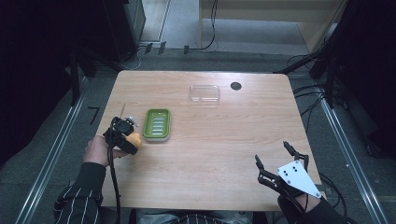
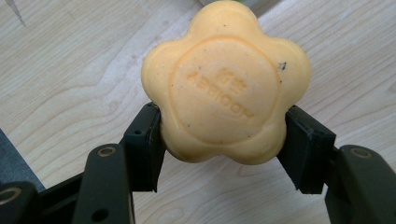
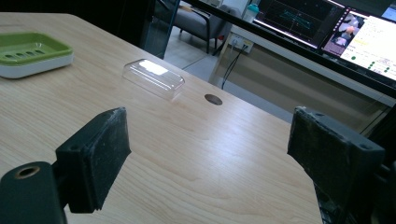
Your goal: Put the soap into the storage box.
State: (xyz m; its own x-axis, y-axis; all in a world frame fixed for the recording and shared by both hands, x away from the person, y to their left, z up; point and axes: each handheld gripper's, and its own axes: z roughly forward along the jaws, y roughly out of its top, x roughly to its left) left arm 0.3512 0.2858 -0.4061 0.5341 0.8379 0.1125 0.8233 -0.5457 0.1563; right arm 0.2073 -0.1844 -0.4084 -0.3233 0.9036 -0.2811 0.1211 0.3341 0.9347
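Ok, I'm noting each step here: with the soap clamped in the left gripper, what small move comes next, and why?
Probably carry the soap right, over the green soap dish. The left gripper already clamps it from both sides just off the dish's left edge, and the dish lies empty beside it.

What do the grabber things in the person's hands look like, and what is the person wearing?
Both are black with two jaws. The left gripper trails a black cable toward the person. The right gripper carries a grey three-cornered plate with small dark dots. Its pads are flat, black and rough-looking. The left sleeve is dark with thin white stripes.
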